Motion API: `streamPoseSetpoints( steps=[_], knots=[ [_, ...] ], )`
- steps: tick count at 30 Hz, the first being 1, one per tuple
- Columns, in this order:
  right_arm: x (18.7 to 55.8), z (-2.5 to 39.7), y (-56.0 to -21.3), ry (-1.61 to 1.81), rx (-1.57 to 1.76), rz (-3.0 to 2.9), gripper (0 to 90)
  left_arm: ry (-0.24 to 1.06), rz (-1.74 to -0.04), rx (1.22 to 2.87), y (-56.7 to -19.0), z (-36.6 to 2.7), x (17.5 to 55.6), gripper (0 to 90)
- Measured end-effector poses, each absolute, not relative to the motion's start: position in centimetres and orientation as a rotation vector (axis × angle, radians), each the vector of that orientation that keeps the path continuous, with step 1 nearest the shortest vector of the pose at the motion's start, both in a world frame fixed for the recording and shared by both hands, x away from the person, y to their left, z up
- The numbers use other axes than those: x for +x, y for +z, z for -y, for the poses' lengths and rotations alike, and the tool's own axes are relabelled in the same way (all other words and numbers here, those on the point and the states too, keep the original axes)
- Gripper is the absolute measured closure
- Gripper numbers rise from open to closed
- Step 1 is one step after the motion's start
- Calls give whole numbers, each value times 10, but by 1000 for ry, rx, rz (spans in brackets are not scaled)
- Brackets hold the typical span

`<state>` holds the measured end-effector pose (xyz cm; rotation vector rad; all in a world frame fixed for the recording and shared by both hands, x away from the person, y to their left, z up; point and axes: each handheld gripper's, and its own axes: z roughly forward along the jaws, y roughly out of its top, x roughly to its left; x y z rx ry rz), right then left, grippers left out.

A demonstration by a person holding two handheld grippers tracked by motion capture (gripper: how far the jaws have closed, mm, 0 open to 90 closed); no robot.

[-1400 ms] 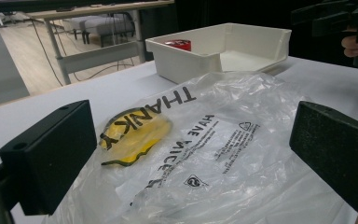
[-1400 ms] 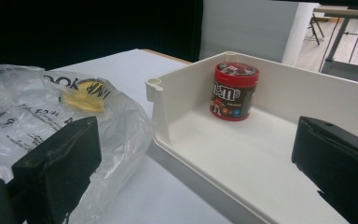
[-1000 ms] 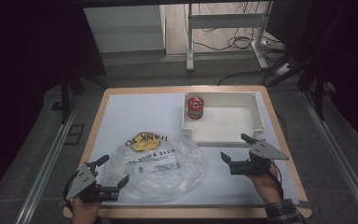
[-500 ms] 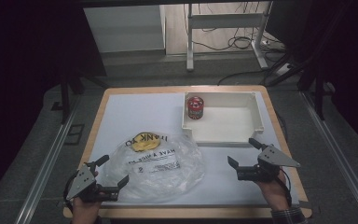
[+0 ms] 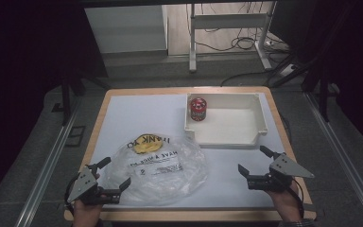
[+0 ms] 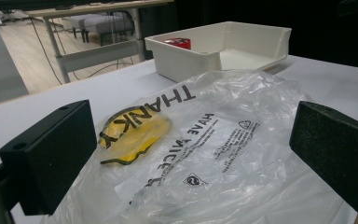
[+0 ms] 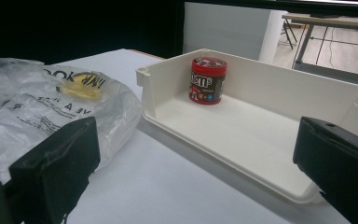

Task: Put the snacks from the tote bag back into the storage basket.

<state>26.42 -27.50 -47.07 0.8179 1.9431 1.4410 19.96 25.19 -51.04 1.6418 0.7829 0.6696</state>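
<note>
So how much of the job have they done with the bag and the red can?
Hardly any, it looks like. The red can stands in a corner of the white tray. The plastic bag lies flat on the table, ungripped. The left gripper sits open at the bag's edge, and the right gripper is open near the tray. Gripping anything is still to come.

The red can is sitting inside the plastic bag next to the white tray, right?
Not quite. The red can stands inside the white tray, in a far corner, as the high view shows. The plastic bag lies next to the tray, with something yellow in it.
</note>
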Motion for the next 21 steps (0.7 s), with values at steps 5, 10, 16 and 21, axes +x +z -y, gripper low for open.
streamPoseSetpoints(
  steps=[5, 10, 16, 21],
  knots=[
    [259, 279, -473, 1429, 814, -1943, 7, 664, -783, 1646, -511, -252, 200, 5],
    [253, 283, -475, 1421, 809, -1945, 7, 663, -783, 1647, -511, -251, 200, 4],
    [249, 288, -478, 1416, 808, -1944, 7, 663, -783, 1646, -511, -252, 200, 4],
    [250, 288, -479, 1407, 799, -1947, 7, 666, -784, 1643, -510, -252, 200, 5]
  ],
)
